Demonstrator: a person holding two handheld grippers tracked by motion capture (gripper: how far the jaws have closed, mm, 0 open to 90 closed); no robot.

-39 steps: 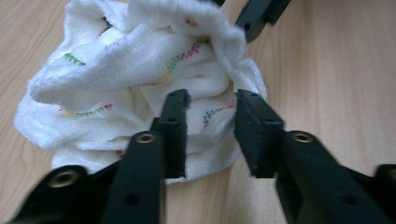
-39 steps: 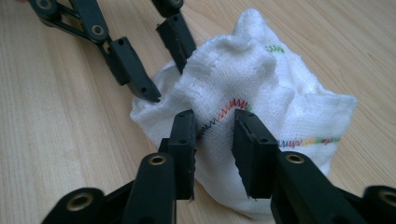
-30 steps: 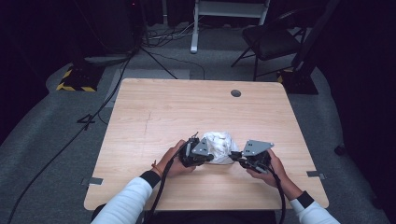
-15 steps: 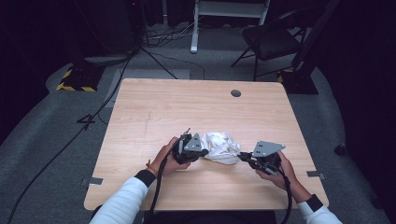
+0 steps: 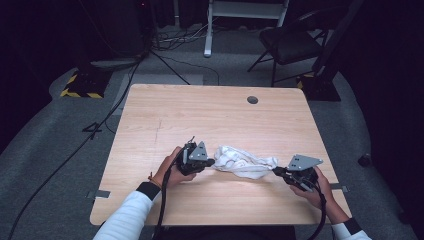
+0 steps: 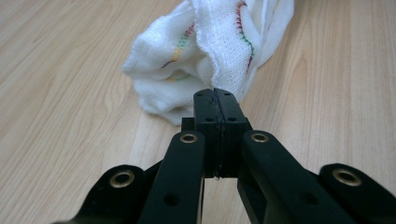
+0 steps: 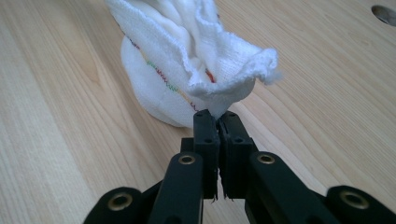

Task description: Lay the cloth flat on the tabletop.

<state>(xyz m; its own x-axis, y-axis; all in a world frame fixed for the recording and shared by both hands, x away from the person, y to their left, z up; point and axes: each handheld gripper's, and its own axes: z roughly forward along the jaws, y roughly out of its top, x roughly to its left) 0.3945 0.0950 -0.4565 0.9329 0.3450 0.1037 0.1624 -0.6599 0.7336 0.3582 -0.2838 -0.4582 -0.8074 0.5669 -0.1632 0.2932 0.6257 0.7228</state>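
White cloth stretched low over table near front edge, between both grippers. Left gripper clamped tight on one cloth end. Right gripper pinched on opposite end. Coloured stitching seen along cloth hems.

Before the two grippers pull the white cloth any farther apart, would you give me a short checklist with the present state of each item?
1. Left gripper clamped on an edge of the white cloth: ok, jaws shut on the fabric.
2. Right gripper clamped on the opposite end: ok, jaws shut on a bunched corner.
3. Cloth spread flat: not ok, it lies twisted and bunched between the grippers.
4. Cloth fully on the table: ok.
5. Each grip holds a single layer: cannot tell, the folds hide it.
6. Room to pull outward: ok on the left; the right gripper is near the table's right edge.
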